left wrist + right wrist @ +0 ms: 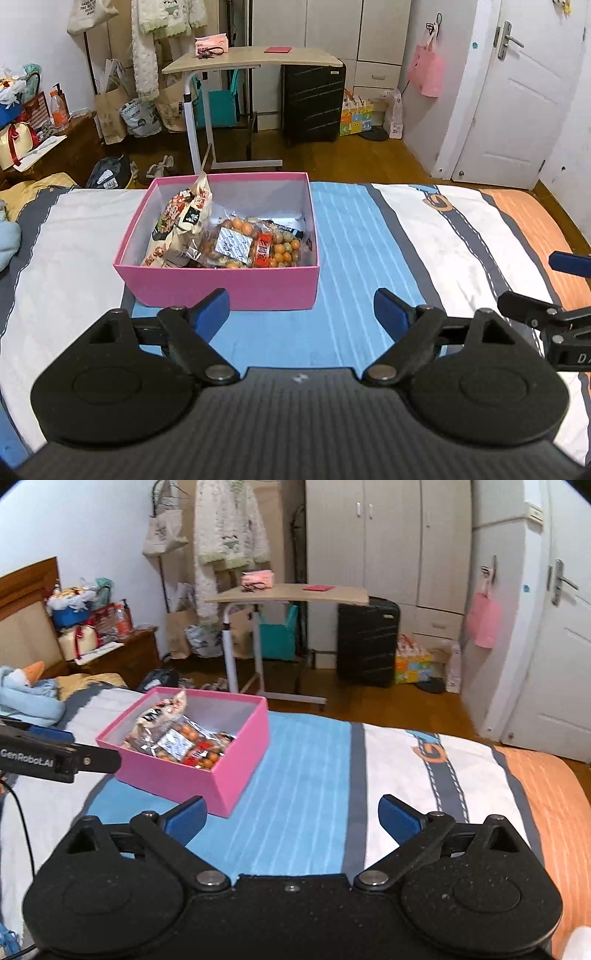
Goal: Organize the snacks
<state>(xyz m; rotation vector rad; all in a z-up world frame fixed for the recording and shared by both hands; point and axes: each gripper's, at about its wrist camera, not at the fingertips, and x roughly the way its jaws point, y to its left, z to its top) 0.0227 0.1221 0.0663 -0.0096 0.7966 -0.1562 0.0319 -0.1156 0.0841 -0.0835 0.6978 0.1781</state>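
- The snacks were all sat inside the pink box (pixel 221 291) on the striped bedspread (pixel 354 236): a tall cream bag (pixel 181 225) leaned against the box's left wall, and a clear pack of orange balls (pixel 255 247) lay flat beside it, toward the box's right wall
- No loose snack was spotted on the bedspread around the box, so the packing step was judged pretty much done
- The left gripper (pixel 301 308) was held just short of the box's near wall, jaws spread apart, nothing between them
- The right gripper (pixel 291 818) was held off the box's near right corner, jaws wide apart too, also empty
- If anything was left, a tidy-up of the leaning bag or a lid was guessed, and no lid was seen anywhere
- Plenty of flat open bedspread was seen right of the box; the far bed edge ran just behind the box, so pushing it that way was judged risky
- The left gripper's finger sat close to the box's left near corner in the right wrist view, so that side was tighter
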